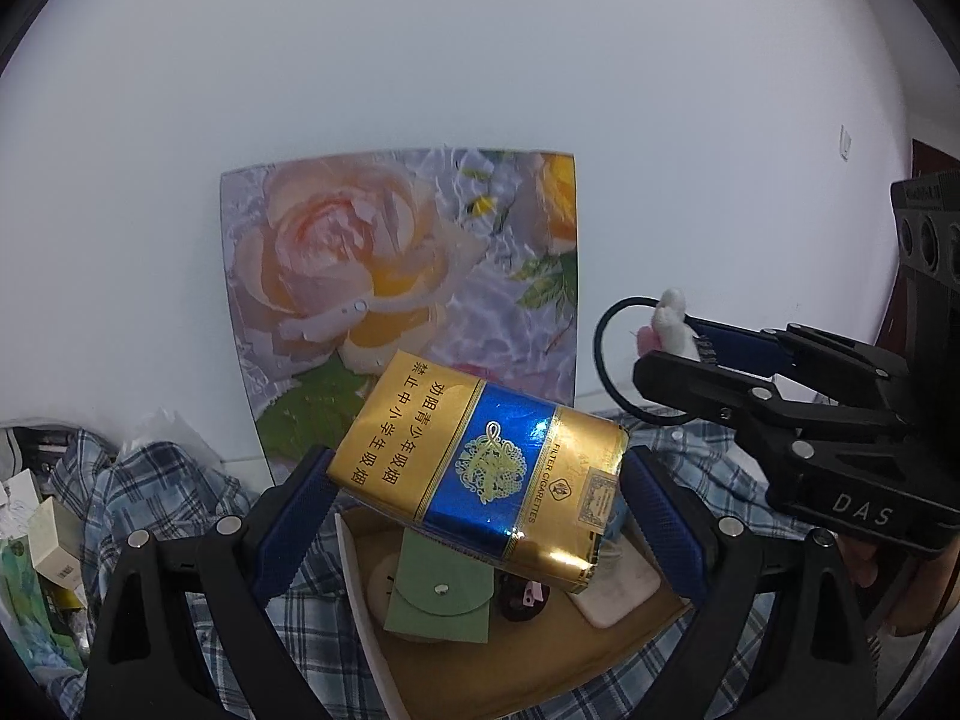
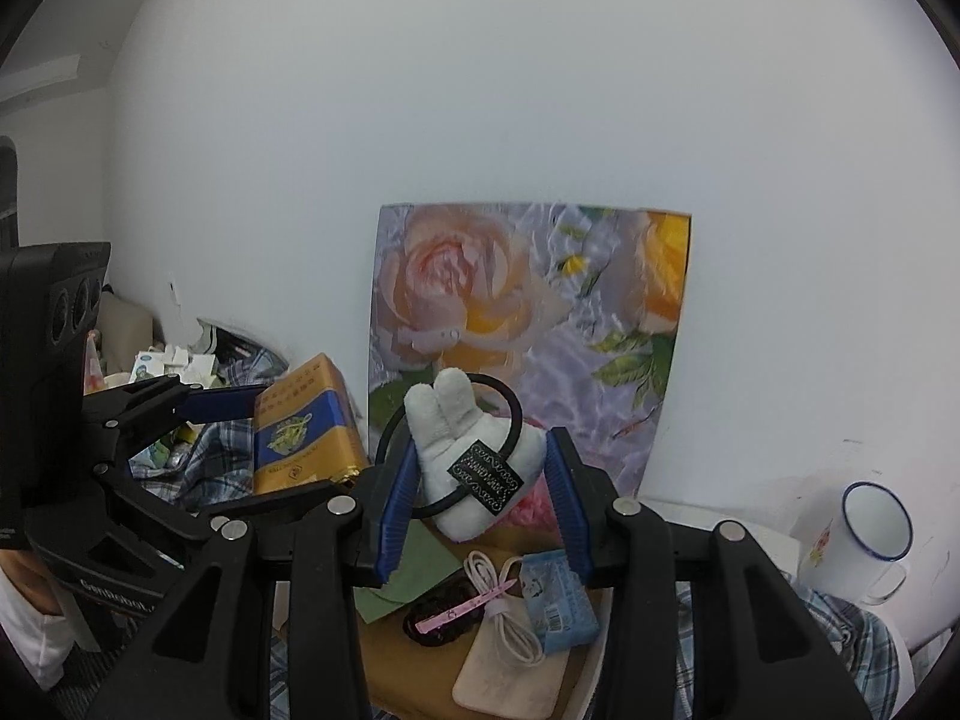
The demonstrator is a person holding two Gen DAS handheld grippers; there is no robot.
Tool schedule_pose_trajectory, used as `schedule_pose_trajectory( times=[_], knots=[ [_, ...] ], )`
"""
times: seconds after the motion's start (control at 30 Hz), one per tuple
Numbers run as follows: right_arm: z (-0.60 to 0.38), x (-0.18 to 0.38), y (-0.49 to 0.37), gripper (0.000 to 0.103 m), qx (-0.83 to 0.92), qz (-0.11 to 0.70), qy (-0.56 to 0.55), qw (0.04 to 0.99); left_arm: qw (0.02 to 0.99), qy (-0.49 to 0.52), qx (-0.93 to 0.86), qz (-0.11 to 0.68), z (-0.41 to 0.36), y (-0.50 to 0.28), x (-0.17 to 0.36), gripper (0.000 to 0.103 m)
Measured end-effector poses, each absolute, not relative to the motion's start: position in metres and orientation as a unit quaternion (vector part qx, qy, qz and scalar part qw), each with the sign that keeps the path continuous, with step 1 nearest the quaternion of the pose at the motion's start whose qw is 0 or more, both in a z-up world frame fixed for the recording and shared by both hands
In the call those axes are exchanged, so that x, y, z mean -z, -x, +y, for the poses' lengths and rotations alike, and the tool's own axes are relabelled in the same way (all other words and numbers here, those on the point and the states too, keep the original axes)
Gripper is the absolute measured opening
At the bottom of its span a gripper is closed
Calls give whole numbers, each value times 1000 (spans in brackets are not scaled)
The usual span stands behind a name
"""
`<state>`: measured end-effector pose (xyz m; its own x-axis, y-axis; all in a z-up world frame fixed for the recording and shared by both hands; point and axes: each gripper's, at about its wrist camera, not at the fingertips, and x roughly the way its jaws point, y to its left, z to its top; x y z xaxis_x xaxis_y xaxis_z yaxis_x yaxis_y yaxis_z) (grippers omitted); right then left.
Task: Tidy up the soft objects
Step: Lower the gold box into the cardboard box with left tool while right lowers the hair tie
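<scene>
Left claw (image 1: 480, 504) clamped, right claw (image 2: 480, 498) seemingly clamped, both raised

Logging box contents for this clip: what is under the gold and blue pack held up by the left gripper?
Below the pack sits an open cardboard box with a green pouch and a pale flat case. The pack covers the box's far end in this view.

Pack (image 1: 480, 468): gold, blue centre band, gold emblem. Plush (image 2: 474, 456): white; black tag, white lettering; black loop (image 2: 510, 414). Finger pads (image 2: 396, 510): blue. Poster (image 2: 528, 324), frame centre: peach and yellow roses, green leaves. Cloth (image 1: 150, 492): blue-white plaid. Mug (image 2: 870, 534), lower right: white, blue rim.
</scene>
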<state>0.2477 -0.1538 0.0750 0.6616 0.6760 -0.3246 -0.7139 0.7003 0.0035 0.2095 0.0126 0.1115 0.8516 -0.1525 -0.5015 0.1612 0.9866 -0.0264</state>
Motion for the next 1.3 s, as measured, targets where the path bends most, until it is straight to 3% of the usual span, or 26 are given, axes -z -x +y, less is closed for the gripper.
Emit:
schedule_pose_trajectory(
  times=[1.3],
  knots=[
    [-127, 11, -310, 41, -380, 288, 56, 877, 926, -3, 31, 377, 31, -267, -17, 96]
  ],
)
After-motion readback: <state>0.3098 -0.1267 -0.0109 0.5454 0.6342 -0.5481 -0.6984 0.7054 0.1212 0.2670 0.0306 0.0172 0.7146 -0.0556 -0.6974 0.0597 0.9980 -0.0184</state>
